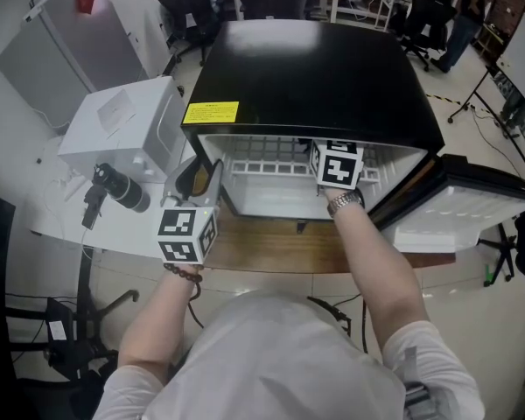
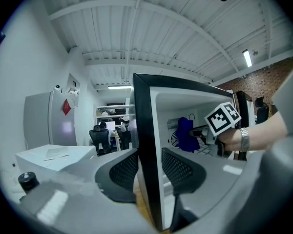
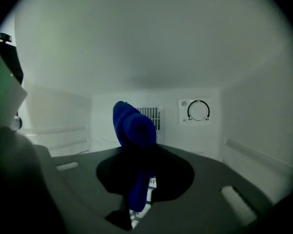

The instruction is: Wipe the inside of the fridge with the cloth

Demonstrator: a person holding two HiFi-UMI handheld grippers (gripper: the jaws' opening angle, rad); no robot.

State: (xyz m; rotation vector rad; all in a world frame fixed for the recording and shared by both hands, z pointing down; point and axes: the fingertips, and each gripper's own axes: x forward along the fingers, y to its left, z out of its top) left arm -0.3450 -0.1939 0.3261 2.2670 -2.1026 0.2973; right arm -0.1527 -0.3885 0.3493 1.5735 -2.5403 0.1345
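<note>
— So, where is the cloth (image 3: 134, 130)?

— Inside the fridge (image 1: 306, 68), up off the floor of the compartment. It is a deep blue, soft, thick fabric, bunched into a rounded fold that stands above the right gripper (image 3: 139, 179). The dark pads are clenched on its lower part, and a strip of it hangs down between them.

— And what is behind it?

— The smooth white back wall, with a slatted vent grille (image 3: 152, 115) just beside the cloth and a round thermostat dial (image 3: 198, 110) further right. The side walls are white too, with moulded ledges. From the head view a white wire shelf (image 1: 262, 166) of thin bars shows low in the opening.

— The other claw?

— The left gripper (image 2: 149, 174) is closed on the front edge of the fridge's left wall. One perforated black pad sits on the outside and one on the inside, each against that glossy black rim.

— The fridge itself?

— A squat box with a shiny black top and a yellow label (image 1: 211, 112) at the front left corner. Its door (image 1: 455, 204) is swung open to the right, showing a white moulded lining. It stands on a wooden table (image 1: 262, 248), with a white boxy appliance (image 1: 122, 121) just to its left.
</note>
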